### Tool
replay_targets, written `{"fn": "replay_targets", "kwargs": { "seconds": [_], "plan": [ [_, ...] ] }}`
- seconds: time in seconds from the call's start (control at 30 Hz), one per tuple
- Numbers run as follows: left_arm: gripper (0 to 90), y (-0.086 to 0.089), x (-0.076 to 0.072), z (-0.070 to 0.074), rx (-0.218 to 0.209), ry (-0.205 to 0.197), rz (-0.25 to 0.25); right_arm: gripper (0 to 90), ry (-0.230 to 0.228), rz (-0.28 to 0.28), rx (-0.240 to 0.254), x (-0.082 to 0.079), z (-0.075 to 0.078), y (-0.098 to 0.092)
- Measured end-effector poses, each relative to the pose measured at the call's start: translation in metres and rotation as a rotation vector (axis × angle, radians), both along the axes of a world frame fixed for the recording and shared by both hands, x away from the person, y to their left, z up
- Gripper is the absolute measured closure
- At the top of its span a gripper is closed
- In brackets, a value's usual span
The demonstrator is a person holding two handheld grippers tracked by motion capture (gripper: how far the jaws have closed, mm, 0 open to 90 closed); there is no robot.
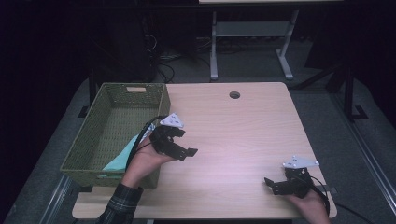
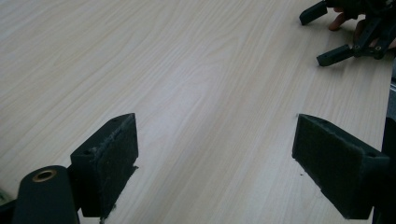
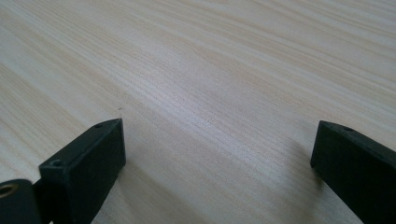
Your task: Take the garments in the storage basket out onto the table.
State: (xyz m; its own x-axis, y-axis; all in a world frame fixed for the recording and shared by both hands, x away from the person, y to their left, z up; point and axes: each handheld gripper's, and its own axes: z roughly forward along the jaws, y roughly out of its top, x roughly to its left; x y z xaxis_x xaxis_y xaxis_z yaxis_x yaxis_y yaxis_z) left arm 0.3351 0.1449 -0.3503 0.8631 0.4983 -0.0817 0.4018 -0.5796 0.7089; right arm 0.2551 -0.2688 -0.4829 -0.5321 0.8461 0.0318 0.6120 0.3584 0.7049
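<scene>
Right gripper (image 1: 274, 183) is seen at the near right corner of the table (image 1: 243, 126), jaws spread wide with nothing between them; bare wood grain is shown between the pads in the right gripper view (image 3: 215, 154). Left gripper (image 1: 183, 145) is held farther in, just beside the right wall of the green wicker basket (image 1: 93, 135), jaws likewise wide apart and empty, pointed toward the table's middle. A teal cloth (image 1: 125, 156) is seen lying inside the basket at its near right corner, partly hidden behind the left hand (image 1: 144, 163). The two grippers are well apart. A round cable hole (image 1: 234, 95) is visible near the table's far edge.
</scene>
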Motion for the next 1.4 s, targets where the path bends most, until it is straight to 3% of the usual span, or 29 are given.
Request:
{"fn": "replay_targets", "kwargs": {
  "seconds": [0.8, 1.4],
  "plan": [
    [14.0, 0.043, 0.002, 0.013, 0.026, -0.012, 0.055, 2.7, 0.000, 0.000, 0.000, 0.000, 0.000, 0.000],
    [14.2, 0.079, 0.000, 0.019, 0.021, -0.022, 0.121, 2.7, -0.001, 0.000, 0.000, 0.000, 0.000, 0.000]
  ]
}}
